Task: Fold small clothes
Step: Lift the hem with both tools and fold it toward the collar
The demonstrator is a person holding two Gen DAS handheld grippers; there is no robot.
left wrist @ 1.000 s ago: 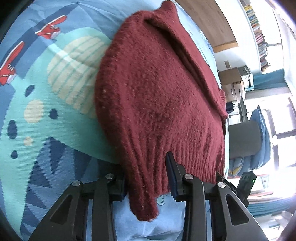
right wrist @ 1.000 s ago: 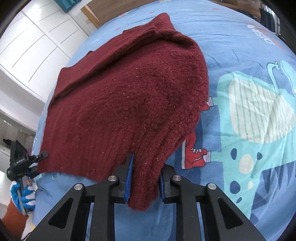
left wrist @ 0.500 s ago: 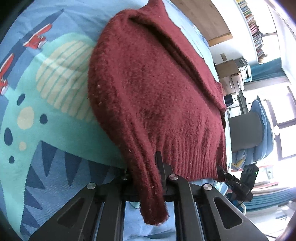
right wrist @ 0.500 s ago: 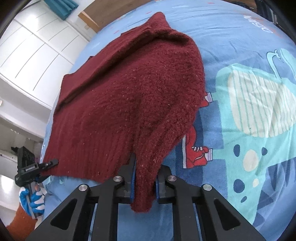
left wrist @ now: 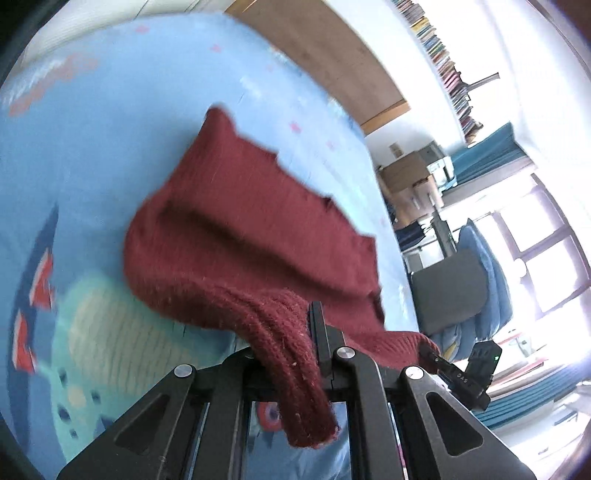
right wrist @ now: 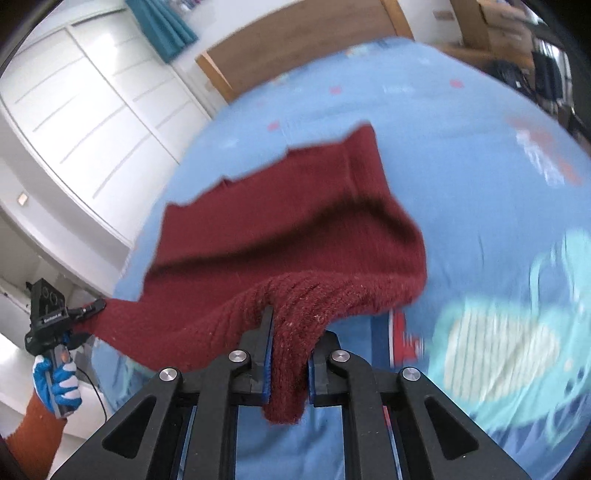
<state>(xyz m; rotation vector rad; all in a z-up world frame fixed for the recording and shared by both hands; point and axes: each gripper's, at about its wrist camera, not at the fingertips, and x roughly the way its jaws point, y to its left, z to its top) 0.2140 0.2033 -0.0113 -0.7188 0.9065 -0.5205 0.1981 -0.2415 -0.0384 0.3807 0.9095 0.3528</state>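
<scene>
My left hand-held gripper (left wrist: 295, 354) and right hand-held gripper (right wrist: 288, 354) each clamped a hem corner of the maroon sweater (right wrist: 295, 236), lifted mid-frame above the blue bed (right wrist: 461, 166).

A bed (right wrist: 461, 177) with a blue cartoon-print sheet fills the room. At its far end stands a wooden headboard (right wrist: 295, 48). Left of the headboard are white wardrobe doors (right wrist: 85, 110) and a teal curtain (right wrist: 162, 26); right of it, bookshelves (left wrist: 447, 62) and bright windows (left wrist: 546, 266).
</scene>
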